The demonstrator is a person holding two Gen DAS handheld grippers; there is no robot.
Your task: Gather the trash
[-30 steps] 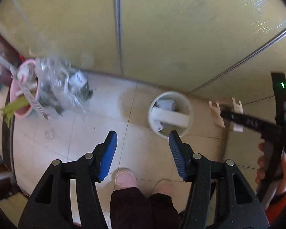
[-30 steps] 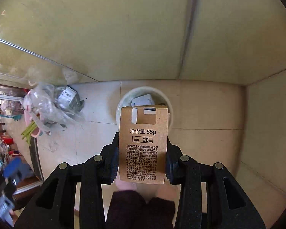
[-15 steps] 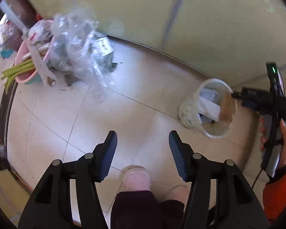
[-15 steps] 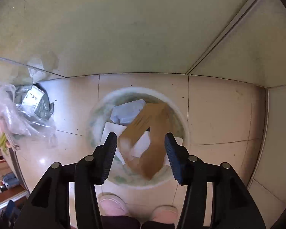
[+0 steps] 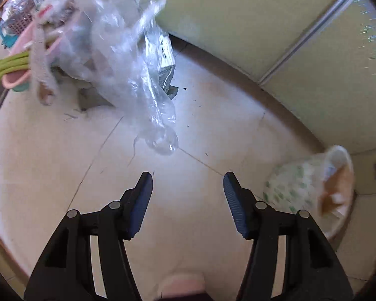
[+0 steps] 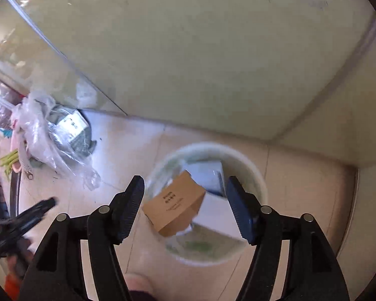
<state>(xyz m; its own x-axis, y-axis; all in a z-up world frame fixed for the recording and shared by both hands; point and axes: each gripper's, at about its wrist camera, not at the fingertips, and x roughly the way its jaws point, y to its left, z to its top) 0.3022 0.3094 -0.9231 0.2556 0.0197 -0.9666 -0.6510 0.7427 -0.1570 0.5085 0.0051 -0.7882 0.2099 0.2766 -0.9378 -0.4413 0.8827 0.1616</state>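
My right gripper (image 6: 185,195) is open and empty above the white trash bin (image 6: 257,175). A brown cardboard box (image 6: 175,207) lies in the bin on white and blue packaging. My left gripper (image 5: 188,193) is open and empty over the tiled floor, a short way below a crumpled clear plastic bag (image 5: 127,57). The bin (image 5: 293,190) shows at the right in the left wrist view, with the brown box (image 5: 336,190) inside. The plastic bag (image 6: 50,138) shows left of the bin in the right wrist view.
A pink basin (image 5: 15,77) with green stalks (image 5: 2,67) and a woven strap stands at the far left. A grey printed packet (image 5: 165,65) lies under the bag. Yellow-green wall panels (image 5: 263,20) run behind. My shoe (image 5: 180,284) is at the bottom.
The right gripper opened and the brown box dropped into the bin. The left gripper swung left and down toward the plastic bag, staying open.
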